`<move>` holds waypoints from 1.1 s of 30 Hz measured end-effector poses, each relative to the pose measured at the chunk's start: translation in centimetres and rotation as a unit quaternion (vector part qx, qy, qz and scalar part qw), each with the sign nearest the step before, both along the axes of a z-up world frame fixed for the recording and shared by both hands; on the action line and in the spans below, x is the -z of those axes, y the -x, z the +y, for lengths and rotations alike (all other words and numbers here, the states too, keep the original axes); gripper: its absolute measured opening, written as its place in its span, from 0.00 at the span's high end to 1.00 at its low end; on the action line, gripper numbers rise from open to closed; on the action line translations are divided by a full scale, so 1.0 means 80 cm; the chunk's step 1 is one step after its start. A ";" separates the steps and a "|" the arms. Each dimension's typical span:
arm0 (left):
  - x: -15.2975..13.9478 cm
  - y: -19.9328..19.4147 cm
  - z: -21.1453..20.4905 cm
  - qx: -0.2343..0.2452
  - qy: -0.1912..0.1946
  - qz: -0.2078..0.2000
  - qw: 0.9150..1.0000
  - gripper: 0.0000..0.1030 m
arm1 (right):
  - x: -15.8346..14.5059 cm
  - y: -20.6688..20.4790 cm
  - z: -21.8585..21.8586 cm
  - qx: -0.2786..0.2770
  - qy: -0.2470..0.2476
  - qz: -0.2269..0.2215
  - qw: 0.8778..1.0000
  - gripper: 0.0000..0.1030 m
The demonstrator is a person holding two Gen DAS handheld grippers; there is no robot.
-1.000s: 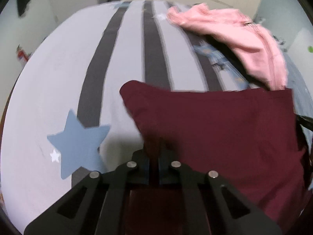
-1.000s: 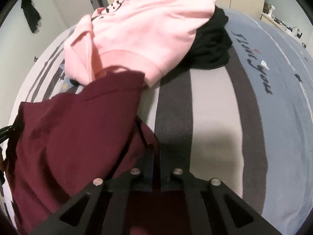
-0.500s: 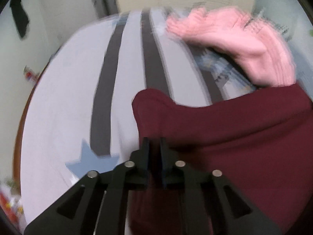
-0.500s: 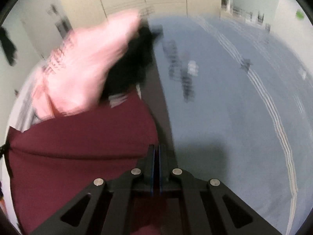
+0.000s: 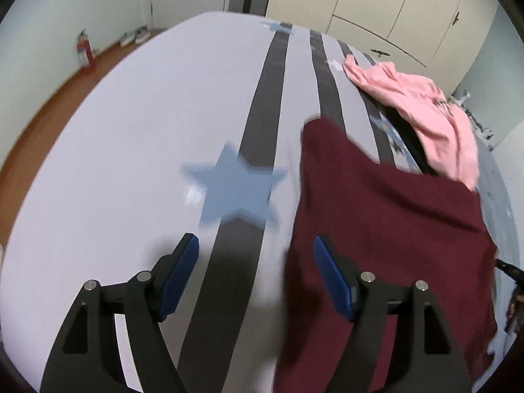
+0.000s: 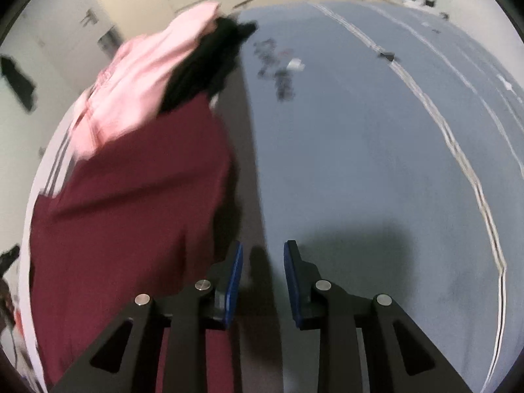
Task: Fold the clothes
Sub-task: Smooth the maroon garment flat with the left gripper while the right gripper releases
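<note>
A maroon garment [image 5: 386,229] lies spread on the bed; the right wrist view has it at the left [image 6: 131,216]. My left gripper [image 5: 255,268] hangs over the striped bedcover beside the garment's left edge. Its jaws are opening wide, nothing is between them, and its right finger stands over the maroon edge. My right gripper [image 6: 263,262] hangs just off the garment's right edge over a dark stripe. Its jaws are opening too, with only bedcover showing between the blue pads [image 6: 234,281].
A pink sweatshirt [image 5: 422,114] lies on a black garment [image 6: 209,65] at the far side of the maroon one. The bedcover [image 5: 147,131] carries dark stripes and a blue star [image 5: 235,190]. Wardrobes [image 5: 393,6] stand behind; wooden floor [image 5: 49,111] lies left.
Both grippers, shut on the maroon garment before, have let go and opened. The left one slid off left over the star, the right one off right over the blue cover.
</note>
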State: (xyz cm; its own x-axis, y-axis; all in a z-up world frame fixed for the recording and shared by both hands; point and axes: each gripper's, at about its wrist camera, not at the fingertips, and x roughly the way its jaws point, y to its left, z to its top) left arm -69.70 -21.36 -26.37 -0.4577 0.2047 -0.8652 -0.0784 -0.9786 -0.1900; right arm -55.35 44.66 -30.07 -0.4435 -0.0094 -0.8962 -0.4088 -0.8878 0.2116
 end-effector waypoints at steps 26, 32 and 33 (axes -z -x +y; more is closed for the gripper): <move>0.016 -0.119 -0.008 0.001 0.053 -0.017 0.998 0.98 | 0.030 -0.047 -0.036 -0.052 -0.090 -0.044 0.994 0.75; 0.015 -0.177 0.056 0.088 0.037 -0.021 0.995 0.98 | 0.007 -0.057 -0.035 -0.044 -0.074 -0.007 0.996 0.75; 0.022 -0.186 0.067 0.097 0.050 -0.025 0.994 0.98 | 0.008 -0.056 -0.038 -0.045 -0.072 -0.006 0.996 0.75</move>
